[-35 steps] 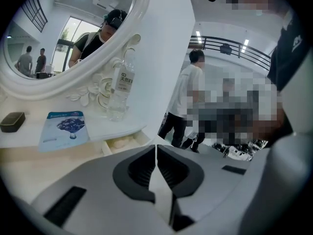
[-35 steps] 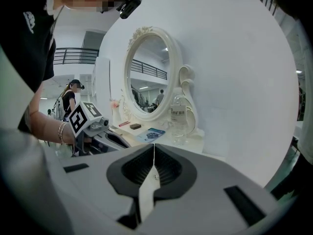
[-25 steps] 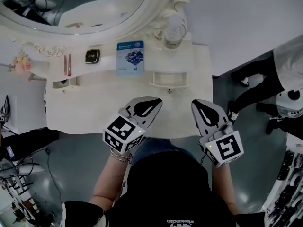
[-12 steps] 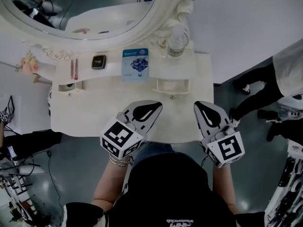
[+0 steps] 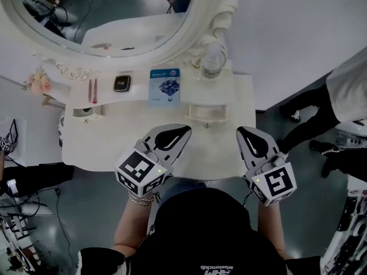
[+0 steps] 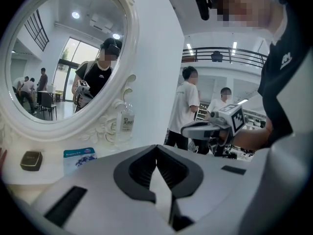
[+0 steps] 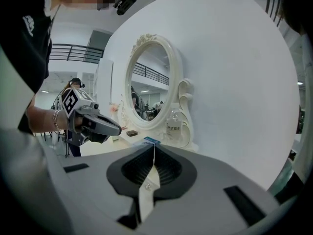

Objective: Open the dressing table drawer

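Dressing table (image 5: 114, 136) seen from above, with both grippers held over its near edge.

The drawer (image 5: 206, 112) we take as the target sits at the far right of the table top, below the bottle (image 5: 212, 62) and right of the blue sachet (image 5: 165, 86). Its knob (image 5: 207, 125) faces us. A second small drawer (image 5: 86, 111) lies at the far left.

The left gripper (image 5: 184, 129) and right gripper (image 5: 241, 130) both have their jaws pressed together with nothing between them. Neither touches the drawer.

We judge the drawer a small, light, rigid box that should slide with little force. The knob is the only hold, and it is likely hard and smooth, so the jaws must first part, then close squarely on it. The pull should run straight toward the near edge; a skewed pull could jam the drawer or rock the bottle standing just above it.

The knob is tiny in the head view, and we cannot tell whether the drawer is fully closed. Both gripper views lose the drawer behind the gripper bodies. Any drawer under the table top would be hidden by its near edge.
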Motion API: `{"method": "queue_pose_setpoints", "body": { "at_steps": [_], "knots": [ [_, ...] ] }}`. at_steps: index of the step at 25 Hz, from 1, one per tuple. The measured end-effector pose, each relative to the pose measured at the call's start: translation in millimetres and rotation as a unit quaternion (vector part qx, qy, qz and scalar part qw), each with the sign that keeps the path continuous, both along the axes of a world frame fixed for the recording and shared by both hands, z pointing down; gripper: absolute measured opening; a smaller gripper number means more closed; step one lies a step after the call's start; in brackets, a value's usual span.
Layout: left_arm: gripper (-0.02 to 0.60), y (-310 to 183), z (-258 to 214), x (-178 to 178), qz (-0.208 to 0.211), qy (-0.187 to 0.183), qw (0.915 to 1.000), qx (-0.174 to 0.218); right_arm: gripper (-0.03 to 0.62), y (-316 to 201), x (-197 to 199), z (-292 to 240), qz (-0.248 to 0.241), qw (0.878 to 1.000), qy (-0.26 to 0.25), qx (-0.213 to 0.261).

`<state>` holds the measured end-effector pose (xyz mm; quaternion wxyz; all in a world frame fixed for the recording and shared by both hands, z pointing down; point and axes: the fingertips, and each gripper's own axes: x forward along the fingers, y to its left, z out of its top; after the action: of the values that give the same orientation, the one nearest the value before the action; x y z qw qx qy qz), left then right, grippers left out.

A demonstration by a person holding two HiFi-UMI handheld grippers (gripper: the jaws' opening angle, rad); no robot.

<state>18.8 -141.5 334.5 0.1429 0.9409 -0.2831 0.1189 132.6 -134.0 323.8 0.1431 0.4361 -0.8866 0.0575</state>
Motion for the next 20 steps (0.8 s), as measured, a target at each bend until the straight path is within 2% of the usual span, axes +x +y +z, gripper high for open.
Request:
{"method": "queue_pose_setpoints", "body": {
  "at_steps": [13, 20],
  "knots": [
    [0.018, -4.5, -21.0, -27.6, -0.034, 0.01, 0.9987, 0.036, 0.02, -1.7, 3.8, -19.9, 0.012, 0.999, 0.03, 0.012],
    [0.018, -6.6, -36.8, -36.4, -0.045, 0.011, 0.9973, 0.057, 0.02, 0.8, 9.5, -36.4, 0.012, 0.999, 0.023, 0.039]
  ]
}}
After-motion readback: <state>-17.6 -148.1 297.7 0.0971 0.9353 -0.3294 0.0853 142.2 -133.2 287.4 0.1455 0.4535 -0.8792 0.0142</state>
